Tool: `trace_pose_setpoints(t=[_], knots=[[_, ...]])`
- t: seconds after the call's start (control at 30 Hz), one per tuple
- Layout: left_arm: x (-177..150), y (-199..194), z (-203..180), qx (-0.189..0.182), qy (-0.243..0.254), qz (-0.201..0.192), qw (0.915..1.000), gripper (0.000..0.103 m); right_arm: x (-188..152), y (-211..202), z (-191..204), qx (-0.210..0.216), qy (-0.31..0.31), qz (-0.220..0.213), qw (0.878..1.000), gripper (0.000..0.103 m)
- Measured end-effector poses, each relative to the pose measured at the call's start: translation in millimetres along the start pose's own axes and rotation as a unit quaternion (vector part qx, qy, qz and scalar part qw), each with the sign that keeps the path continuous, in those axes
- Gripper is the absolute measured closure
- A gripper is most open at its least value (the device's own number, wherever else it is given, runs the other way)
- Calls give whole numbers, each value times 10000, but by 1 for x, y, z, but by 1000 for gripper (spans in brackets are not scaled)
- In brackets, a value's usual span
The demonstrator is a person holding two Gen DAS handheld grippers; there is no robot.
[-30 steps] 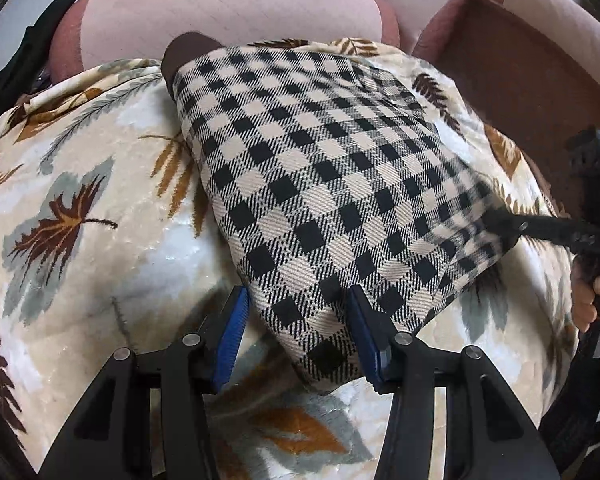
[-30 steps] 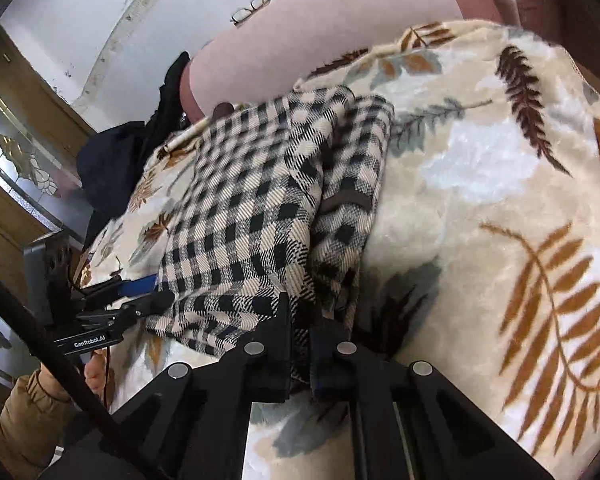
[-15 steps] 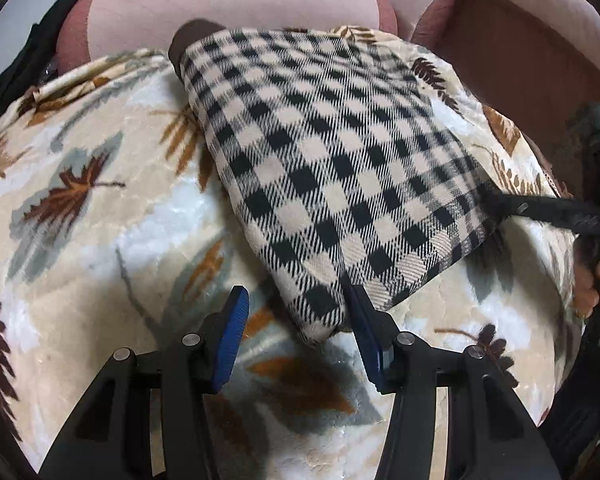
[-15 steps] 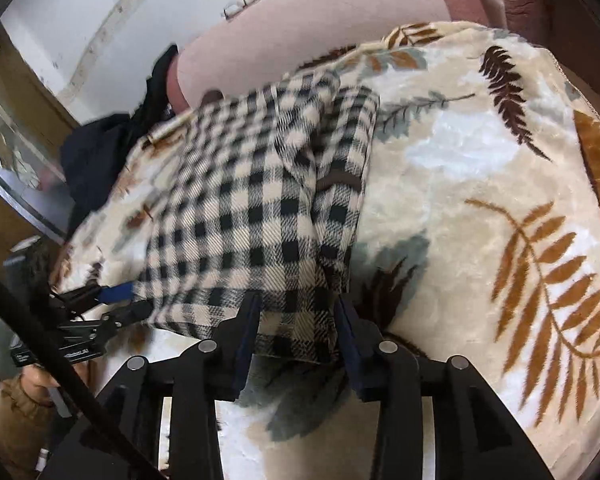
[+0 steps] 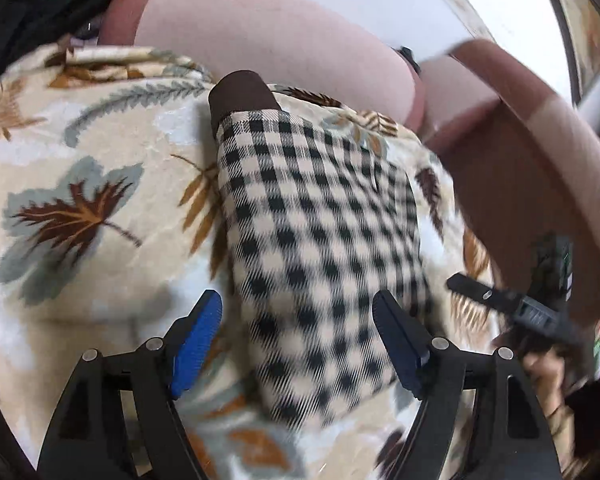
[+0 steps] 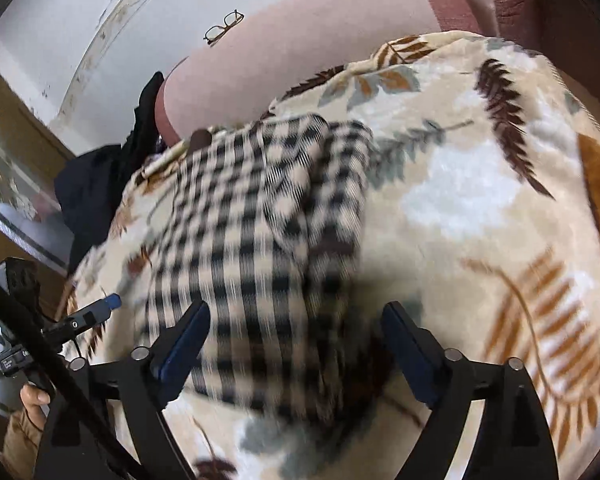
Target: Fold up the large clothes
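Both grippers, left gripper (image 5: 298,334) and right gripper (image 6: 296,344), just opened wide, releasing the checked garment (image 5: 324,240).

A home living room: a pink sofa (image 5: 284,48) under a leaf-print blanket (image 5: 80,208), glasses (image 6: 223,27) on its back, a wooden door (image 6: 8,120).
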State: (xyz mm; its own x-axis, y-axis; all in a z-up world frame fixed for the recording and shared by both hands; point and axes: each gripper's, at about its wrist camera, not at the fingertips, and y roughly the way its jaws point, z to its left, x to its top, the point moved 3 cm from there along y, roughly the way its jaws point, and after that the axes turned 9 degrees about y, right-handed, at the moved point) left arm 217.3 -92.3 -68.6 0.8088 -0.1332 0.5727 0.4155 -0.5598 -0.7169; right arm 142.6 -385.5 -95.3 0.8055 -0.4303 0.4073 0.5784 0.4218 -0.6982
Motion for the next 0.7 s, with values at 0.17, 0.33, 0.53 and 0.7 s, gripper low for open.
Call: trace_pose_setpoints(t=[0.17, 0.33, 0.53, 0.7], knots=[[15, 34, 9, -136, -345, 148, 9992, 26, 27, 28, -10, 58, 468, 117, 9988, 10], [15, 57, 20, -193, -480, 198, 9985, 26, 37, 49, -25, -126, 786, 141, 9967, 10], [6, 79, 30, -400, -618, 326, 9968, 26, 37, 60, -30, 292, 887, 185, 9955, 7], [6, 90, 22, -378, -407, 362, 9978, 26, 36, 71, -23, 633, 830, 309, 9941, 15]])
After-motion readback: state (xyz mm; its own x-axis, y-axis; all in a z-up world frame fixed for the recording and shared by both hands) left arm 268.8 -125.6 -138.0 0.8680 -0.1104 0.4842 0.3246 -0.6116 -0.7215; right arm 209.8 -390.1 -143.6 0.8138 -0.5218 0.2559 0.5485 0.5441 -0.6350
